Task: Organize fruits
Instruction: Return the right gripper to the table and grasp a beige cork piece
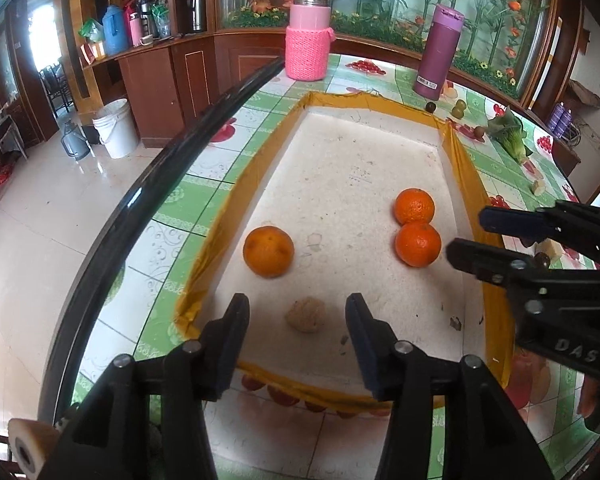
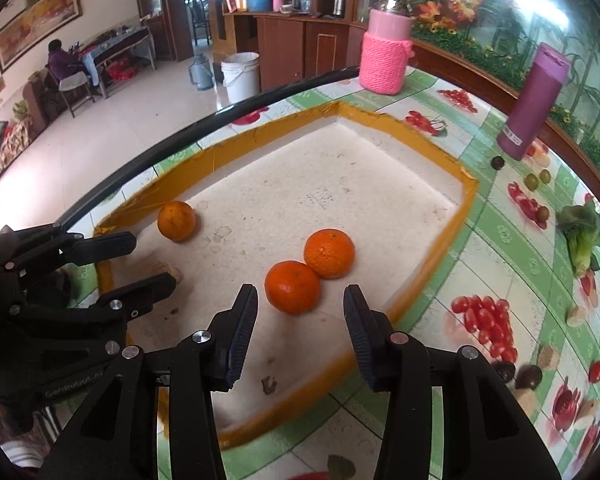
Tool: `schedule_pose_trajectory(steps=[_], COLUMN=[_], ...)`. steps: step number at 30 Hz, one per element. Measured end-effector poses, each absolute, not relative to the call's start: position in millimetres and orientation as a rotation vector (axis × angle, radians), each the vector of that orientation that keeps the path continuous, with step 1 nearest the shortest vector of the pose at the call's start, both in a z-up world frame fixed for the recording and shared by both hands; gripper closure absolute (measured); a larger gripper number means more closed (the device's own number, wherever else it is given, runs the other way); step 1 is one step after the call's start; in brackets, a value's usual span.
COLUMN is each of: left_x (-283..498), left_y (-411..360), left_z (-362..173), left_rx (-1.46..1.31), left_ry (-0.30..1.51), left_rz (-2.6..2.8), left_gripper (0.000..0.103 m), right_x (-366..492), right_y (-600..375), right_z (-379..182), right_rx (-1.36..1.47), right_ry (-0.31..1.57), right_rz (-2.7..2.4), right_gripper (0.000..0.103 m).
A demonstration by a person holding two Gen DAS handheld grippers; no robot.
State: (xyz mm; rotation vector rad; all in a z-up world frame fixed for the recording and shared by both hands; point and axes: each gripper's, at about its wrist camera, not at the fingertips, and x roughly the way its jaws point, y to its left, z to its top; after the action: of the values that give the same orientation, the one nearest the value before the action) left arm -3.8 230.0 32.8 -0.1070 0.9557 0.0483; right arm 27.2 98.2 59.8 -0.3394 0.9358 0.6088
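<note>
the table [image 1: 172,216] has a green and white cloth with fruit pictures, in a room with wood cupboards and a shiny floor. a white tray [image 1: 340,184] with a yellow rim sits on it. three oranges lie in the tray: one alone [image 1: 268,251], two touching [image 1: 414,206] [image 1: 418,244]. a small tan lump [image 1: 306,315] sits there too. only the right view shows a person [image 2: 60,65] sitting far away. two bottles stand behind, pink [image 1: 307,38] and purple [image 1: 438,52]. the left gripper [image 1: 298,344] and right gripper [image 2: 300,334] have fingers apart, holding nothing.

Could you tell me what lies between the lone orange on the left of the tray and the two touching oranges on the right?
Nothing but bare, faintly stained white tray floor lies between the lone orange and the touching pair; the left wrist view shows it best.
</note>
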Motion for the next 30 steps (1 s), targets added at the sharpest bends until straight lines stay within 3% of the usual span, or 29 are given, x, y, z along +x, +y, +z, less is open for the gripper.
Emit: schedule_pose_trajectory(steps=[11,18,30], left_x=[-12.8,-11.6,-11.9], left_y=[201.7,148.1,41.7], left_z=[51.5,64.3,65.7], left_rx=[-0.062,0.012,0.116], left_ry=[0.923,0.901,0.927], left_rz=[0.016,-0.076,-0.252], left_gripper=[0.039,0.031,0.023], right_x=[-12.6,-35.4,-67.4], right_y=[31.6,-36.6,-167.7], right_z=[77.9,76.6,69.7], right_rx=[-0.256,-0.187,-0.004], right_ry=[0.911,0.921,0.95], right_rz=[0.504,0.378,0.148], right_gripper=[0.052,0.036,0.036])
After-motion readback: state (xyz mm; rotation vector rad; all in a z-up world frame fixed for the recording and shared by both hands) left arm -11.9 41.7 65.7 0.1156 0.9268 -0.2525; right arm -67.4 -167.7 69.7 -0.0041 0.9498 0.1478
